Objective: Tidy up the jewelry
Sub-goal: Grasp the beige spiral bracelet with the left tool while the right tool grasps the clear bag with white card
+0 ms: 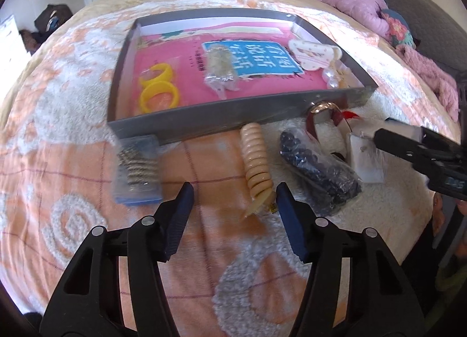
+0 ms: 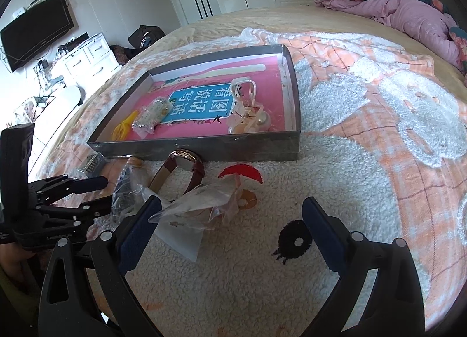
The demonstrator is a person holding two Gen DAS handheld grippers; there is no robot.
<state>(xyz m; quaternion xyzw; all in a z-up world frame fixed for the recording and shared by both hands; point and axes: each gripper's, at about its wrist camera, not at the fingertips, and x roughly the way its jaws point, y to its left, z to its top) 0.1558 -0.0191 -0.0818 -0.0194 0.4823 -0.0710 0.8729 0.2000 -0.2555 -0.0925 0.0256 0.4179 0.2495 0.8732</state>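
Jewelry is sitting split between two spots on the bed: some already lying in the shallow grey box point(image 1: 204, 121), the rest waiting on the blanket point(image 1: 73, 138) just outside the box's near wall.

Inside the box: yellow rings point(image 1: 159, 88) at the left end, a bagged sparkly piece point(image 1: 220, 65) mid-box, a white clip point(image 1: 312, 53) and pearl earrings point(image 1: 331, 78) toward the right end.

Outside, along the near wall: a small zip bag of chain point(image 1: 137, 170) by the box's left corner, a beige coil bracelet point(image 1: 256, 161), a bag of dark beads point(image 1: 318, 167), a watch with brown strap point(image 2: 184, 170) leaning against the wall, and a clear bag on a white card point(image 2: 201, 205).

Left hand-held gripper point(image 1: 233, 205) is hovering wide open, empty, with the coil bracelet's near end lying just inside its right finger. Right hand-held gripper point(image 2: 230, 217) is also spread wide and holding nothing, its left finger touching or just beside the clear bag; I cannot tell which.

Likely step: left is lining up on the coil bracelet. Best to centre the jaws across the coil's width before closing, since it is sitting off to one side now, and lift clear over the box wall.

In the way: the bead bag is crowding the coil's right side, so a wide approach is risking snagging its plastic. Both grippers are working close together near the watch.
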